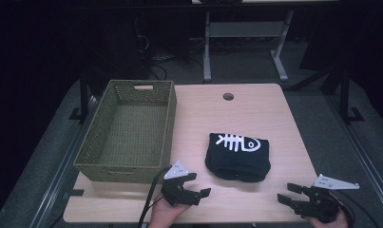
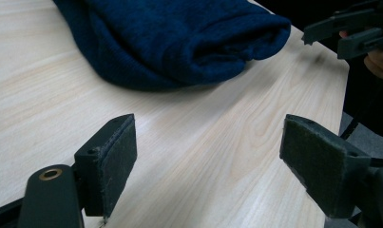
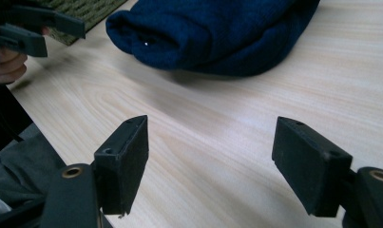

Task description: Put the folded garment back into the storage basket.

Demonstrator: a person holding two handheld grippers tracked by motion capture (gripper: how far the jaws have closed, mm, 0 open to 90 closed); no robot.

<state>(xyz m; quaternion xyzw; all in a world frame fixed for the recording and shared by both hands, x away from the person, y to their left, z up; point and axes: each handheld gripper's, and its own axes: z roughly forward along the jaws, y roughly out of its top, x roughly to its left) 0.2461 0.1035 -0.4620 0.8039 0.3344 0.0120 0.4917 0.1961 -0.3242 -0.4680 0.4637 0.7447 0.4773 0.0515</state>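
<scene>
A folded dark navy garment point(image 1: 237, 156) with a white fish-skeleton print lies on the light wood table point(image 1: 255, 114), right of centre. A woven olive basket point(image 1: 127, 130) stands empty on the table's left side. My left gripper point(image 1: 198, 184) hovers near the front edge, just left of the garment, open with nothing between its jaws. My right gripper point(image 1: 288, 194) is at the front right corner, also open and holding nothing. The left gripper view shows the garment point(image 2: 179, 38) ahead of its gripper point(image 2: 208, 156). From the right gripper view, the garment point(image 3: 217, 33) lies beyond the open gripper point(image 3: 210, 156).
A round cable hole point(image 1: 228, 96) is at the table's back edge. Dark floor, desk legs point(image 1: 207, 47) and cables lie behind the table. Bare wood lies between the garment and both grippers. The basket's corner point(image 3: 84, 9) shows at the upper left of the right gripper view.
</scene>
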